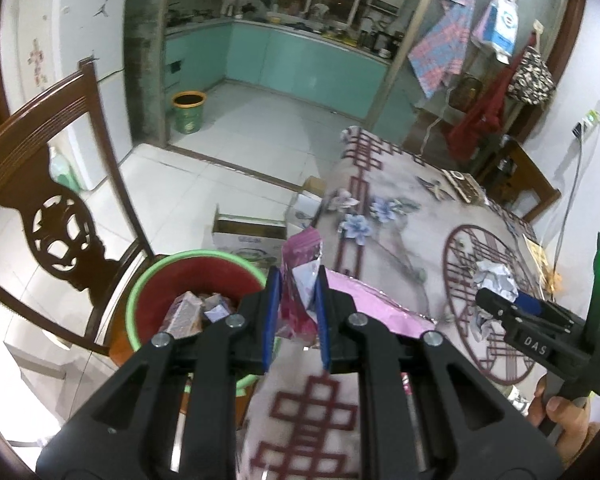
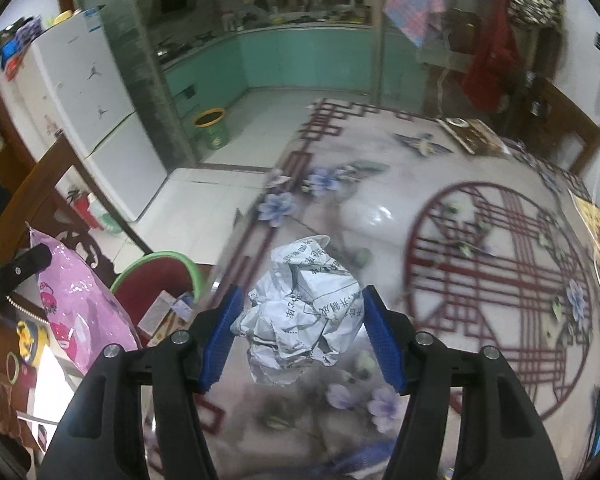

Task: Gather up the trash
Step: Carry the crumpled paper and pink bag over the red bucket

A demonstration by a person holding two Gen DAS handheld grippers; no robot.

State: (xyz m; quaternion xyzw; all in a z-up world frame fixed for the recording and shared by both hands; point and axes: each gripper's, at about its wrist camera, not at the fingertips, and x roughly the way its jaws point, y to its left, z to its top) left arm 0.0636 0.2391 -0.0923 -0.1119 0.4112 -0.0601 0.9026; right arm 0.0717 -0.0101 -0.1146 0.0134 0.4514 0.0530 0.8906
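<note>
My left gripper is shut on a pink plastic wrapper at the table's left edge, just right of a red bin with a green rim. The bin holds several pieces of packaging. In the right wrist view, my right gripper is shut on a crumpled ball of printed paper, held above the patterned tablecloth. The bin lies to its lower left, with the pink wrapper and the left gripper's finger beyond it. The left wrist view shows the right gripper with the paper at the right.
A carved wooden chair stands left of the bin. Open cardboard boxes sit on the tiled floor past the bin. A green bin stands by the kitchen doorway. A white fridge stands at the left. A hand grips the right handle.
</note>
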